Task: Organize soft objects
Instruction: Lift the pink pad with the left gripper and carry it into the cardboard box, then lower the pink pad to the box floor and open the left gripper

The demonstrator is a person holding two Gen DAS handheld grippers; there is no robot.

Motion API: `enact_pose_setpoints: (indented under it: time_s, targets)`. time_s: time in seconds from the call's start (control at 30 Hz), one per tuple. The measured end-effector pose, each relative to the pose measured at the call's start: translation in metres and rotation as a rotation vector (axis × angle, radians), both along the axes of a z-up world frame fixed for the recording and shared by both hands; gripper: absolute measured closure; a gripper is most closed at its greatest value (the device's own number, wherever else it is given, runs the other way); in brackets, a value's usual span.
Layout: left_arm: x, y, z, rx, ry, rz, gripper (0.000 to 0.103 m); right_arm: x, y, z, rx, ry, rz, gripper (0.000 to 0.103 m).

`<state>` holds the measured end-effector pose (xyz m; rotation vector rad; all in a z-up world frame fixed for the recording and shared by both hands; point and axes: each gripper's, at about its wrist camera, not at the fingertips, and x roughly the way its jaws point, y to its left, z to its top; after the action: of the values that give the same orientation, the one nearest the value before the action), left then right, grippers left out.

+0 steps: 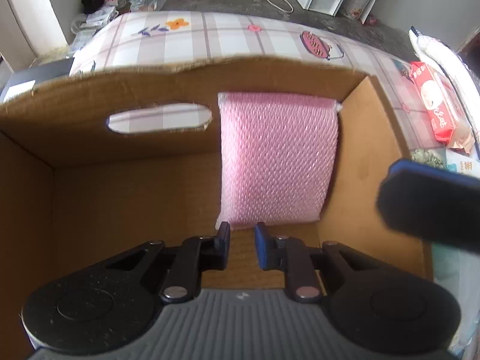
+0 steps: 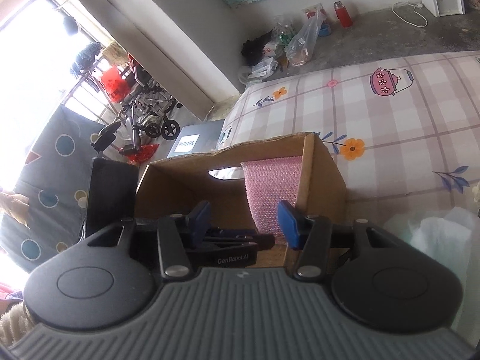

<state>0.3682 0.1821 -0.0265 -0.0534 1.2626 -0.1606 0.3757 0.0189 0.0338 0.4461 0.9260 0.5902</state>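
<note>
One pink bubble wrap (image 1: 277, 162) leans inside cardboard box (image 1: 90, 111).

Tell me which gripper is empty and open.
The right gripper: its blue pads stand apart on nothing. The left gripper is shut, empty too.

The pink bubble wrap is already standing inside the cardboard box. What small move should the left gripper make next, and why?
Probably lift the left gripper straight up out of the cardboard box. Its jaws are nearly closed with nothing between them, and the pink bubble wrap leans against the far wall on its own. More soft packs, such as the red tissue pack, lie outside on the bed.
</note>
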Motion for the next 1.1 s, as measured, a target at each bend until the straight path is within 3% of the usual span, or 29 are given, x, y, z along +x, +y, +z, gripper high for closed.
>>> enact_pose_setpoints:
  time_s: [0.07,0.17,0.23,0.3,0.37,0.5,0.67,0.93,1.1]
  targets:
    - [-0.004,0.004,0.004,-0.021,-0.052,0.014,0.084,-0.003,-0.002,0.003,0.008,-0.006,-0.004,0.053]
    - [-0.009,0.013,0.013,-0.078,-0.163,0.045,0.062,-0.005,-0.009,0.007,0.024,-0.013,-0.014,0.053]
    - [-0.014,0.015,0.016,-0.101,-0.259,0.022,0.037,-0.007,-0.015,0.010,0.032,-0.020,-0.021,0.053]
    - [-0.018,0.013,0.016,-0.116,-0.355,-0.016,0.024,-0.008,-0.021,0.012,0.036,-0.027,-0.032,0.053]
    - [-0.017,0.010,0.015,-0.123,-0.409,-0.035,0.018,-0.010,-0.025,0.011,0.040,-0.027,-0.038,0.053]
    - [-0.005,0.011,0.002,-0.202,-0.366,-0.010,0.019,-0.010,-0.029,0.007,0.046,-0.011,-0.044,0.052]
    - [0.001,0.025,-0.011,-0.357,-0.264,0.057,0.036,-0.011,-0.029,-0.002,0.045,0.010,-0.041,0.052]
    - [-0.002,0.038,-0.001,-0.334,-0.120,0.049,0.063,-0.013,-0.031,-0.006,0.048,0.026,-0.042,0.052]
    - [0.004,0.041,-0.003,-0.300,-0.062,0.036,0.064,-0.015,-0.032,-0.008,0.044,0.033,-0.043,0.052]
